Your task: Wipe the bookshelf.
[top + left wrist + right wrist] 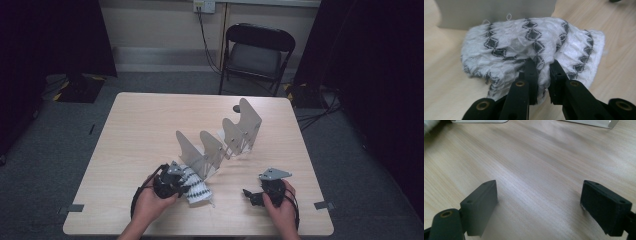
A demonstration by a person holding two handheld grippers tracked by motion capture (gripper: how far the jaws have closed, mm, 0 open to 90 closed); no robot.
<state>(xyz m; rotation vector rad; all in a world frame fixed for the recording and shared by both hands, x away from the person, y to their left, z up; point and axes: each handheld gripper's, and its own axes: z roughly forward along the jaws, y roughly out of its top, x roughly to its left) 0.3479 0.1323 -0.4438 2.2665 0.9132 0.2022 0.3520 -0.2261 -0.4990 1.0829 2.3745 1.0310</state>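
High view: the left gripper [186, 184] holds a patterned white cloth [198, 190] on the bench [135, 130] beside a grey divider rack [220, 140]; the right gripper [252, 196] rests apart. Left gripper view: jaws pinch a thin fold, which may slip, detail unseen above. Right gripper view: jaws spread over bare bench.

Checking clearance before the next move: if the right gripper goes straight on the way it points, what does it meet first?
Probably bare table: the right gripper, jaws open and empty, looks down along the wood. Beyond that lie the feet of the metal divider rack; depth is unclear.
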